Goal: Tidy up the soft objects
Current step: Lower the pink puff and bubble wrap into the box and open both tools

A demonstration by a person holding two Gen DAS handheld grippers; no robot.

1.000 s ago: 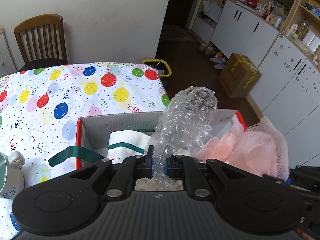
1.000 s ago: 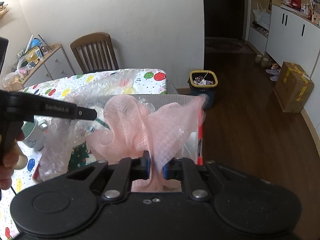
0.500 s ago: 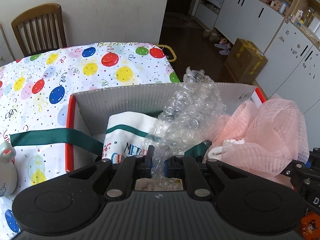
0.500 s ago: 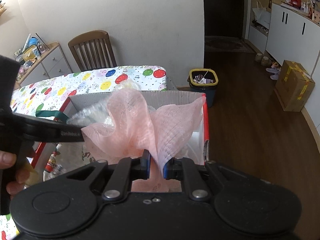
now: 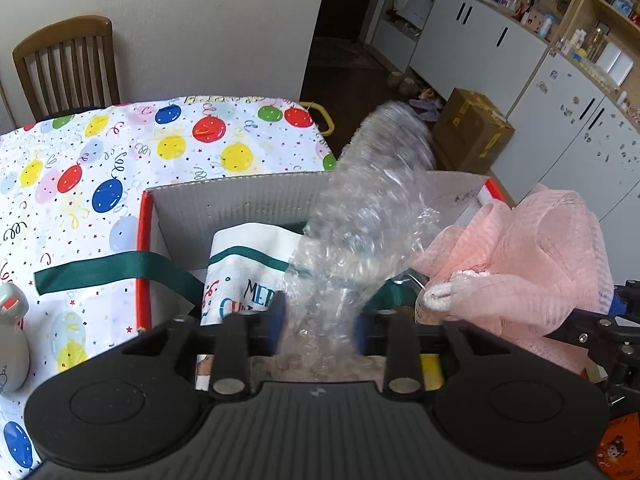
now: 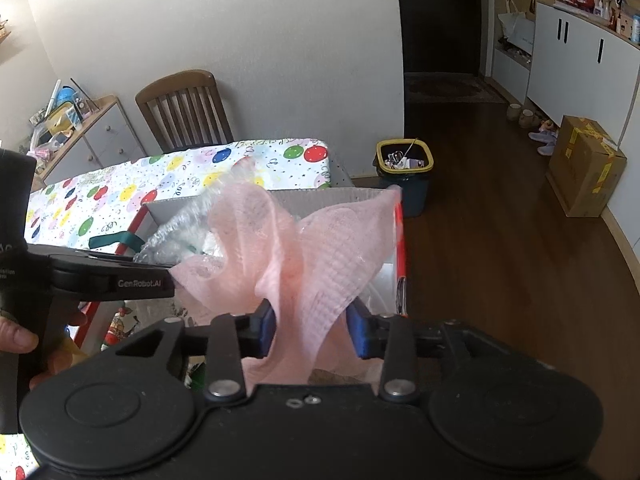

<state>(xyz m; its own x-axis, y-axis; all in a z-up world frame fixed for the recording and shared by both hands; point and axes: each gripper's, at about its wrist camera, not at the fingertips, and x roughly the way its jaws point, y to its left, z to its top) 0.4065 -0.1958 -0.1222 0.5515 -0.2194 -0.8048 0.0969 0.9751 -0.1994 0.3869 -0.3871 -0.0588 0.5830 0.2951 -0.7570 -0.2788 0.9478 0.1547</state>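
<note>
A: Balloon tablecloth (image 5: 168, 152), box (image 5: 248, 204) on it. Step?
B: Release. Left gripper (image 5: 318, 322), right gripper (image 6: 312, 330) just spreading; bubble wrap (image 5: 360, 232), pink mesh (image 6: 304, 248) loose over box. Next: withdraw upward.

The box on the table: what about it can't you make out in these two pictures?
- Box floor: hidden in both views by the bubble wrap and pink mesh.
- Printed cloth wording: left view, covered by the bubble wrap and the left tool.
- Bubble wrap top: blurred.
</note>
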